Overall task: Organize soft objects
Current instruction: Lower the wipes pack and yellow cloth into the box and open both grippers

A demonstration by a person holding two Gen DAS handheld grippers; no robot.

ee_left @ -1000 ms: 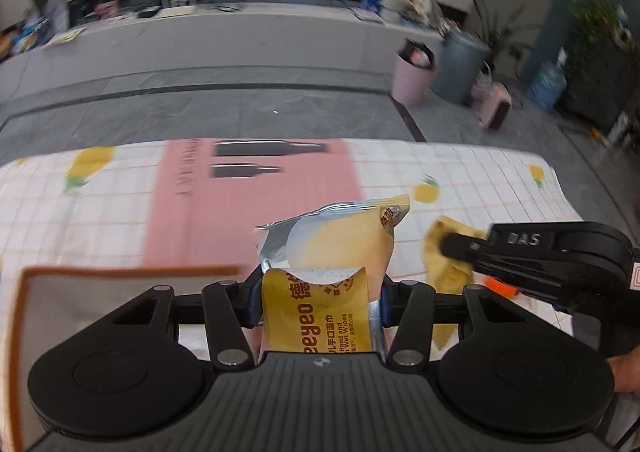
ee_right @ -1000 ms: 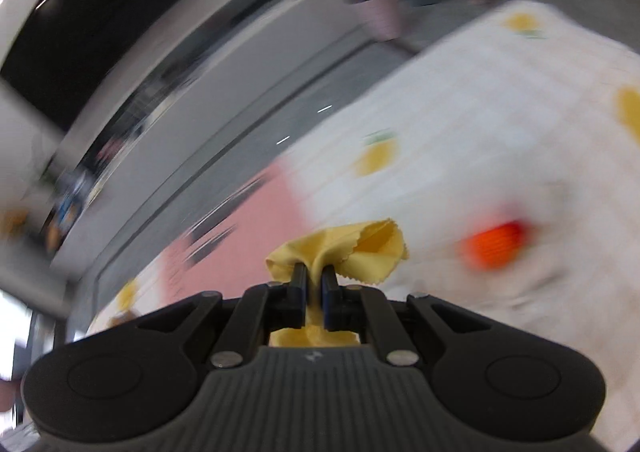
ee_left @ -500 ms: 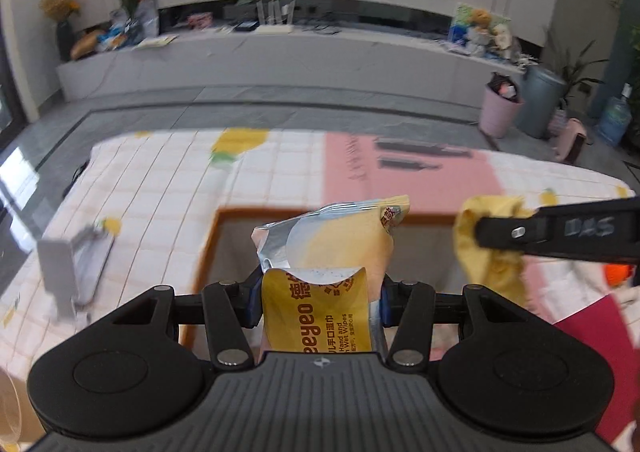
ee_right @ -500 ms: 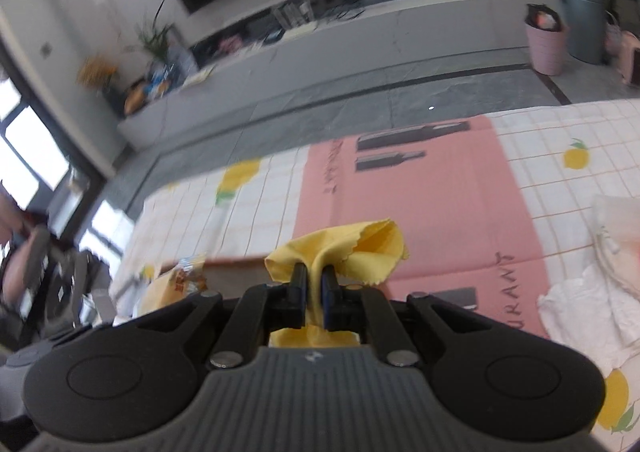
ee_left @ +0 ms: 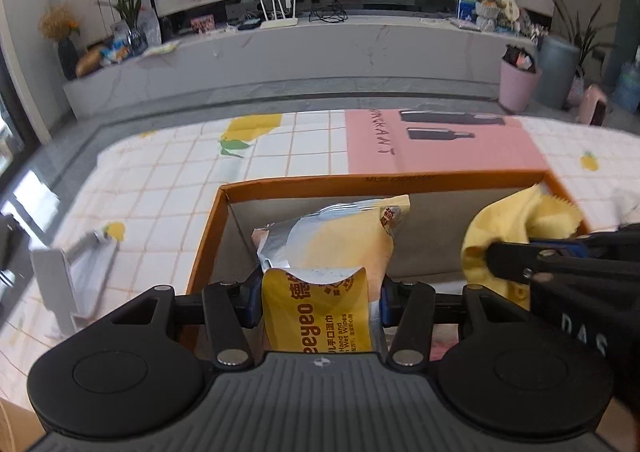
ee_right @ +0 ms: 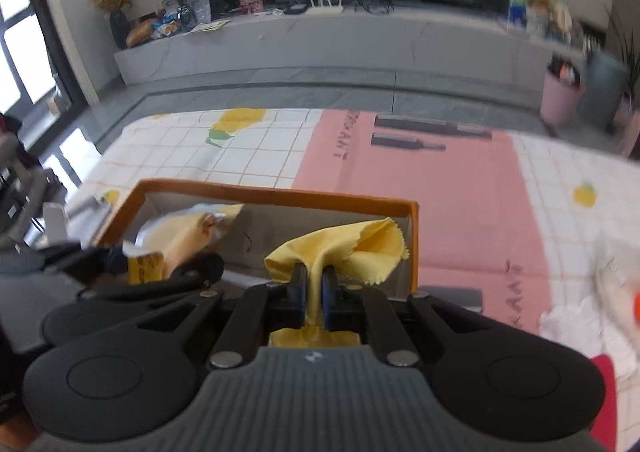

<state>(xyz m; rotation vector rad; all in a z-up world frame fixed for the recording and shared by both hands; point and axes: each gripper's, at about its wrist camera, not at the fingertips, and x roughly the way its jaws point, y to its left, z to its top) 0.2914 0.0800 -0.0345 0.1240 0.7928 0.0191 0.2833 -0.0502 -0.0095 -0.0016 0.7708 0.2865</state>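
My left gripper (ee_left: 316, 292) is shut on a yellow and silver pack of wet wipes (ee_left: 332, 248) and holds it over the open orange-rimmed cardboard box (ee_left: 280, 185). My right gripper (ee_right: 315, 284) is shut on a yellow cloth (ee_right: 356, 248) and holds it over the right part of the same box (ee_right: 272, 194). In the left wrist view the cloth (ee_left: 520, 224) and the right gripper (ee_left: 516, 260) show at the right. In the right wrist view the wipes pack (ee_right: 188, 236) and the left gripper (ee_right: 132, 264) show at the left.
The table has a white checked cloth with lemons (ee_left: 168, 180) and a pink mat (ee_left: 440, 144). A white stand (ee_left: 68, 272) lies left of the box. White crumpled cloth (ee_right: 580, 320) and an orange object (ee_right: 636, 304) lie at the right. A red item (ee_right: 604, 392) is near the right front.
Both grippers have moved left with their loads, from over the pink mat to over the box. The box now lies under both.
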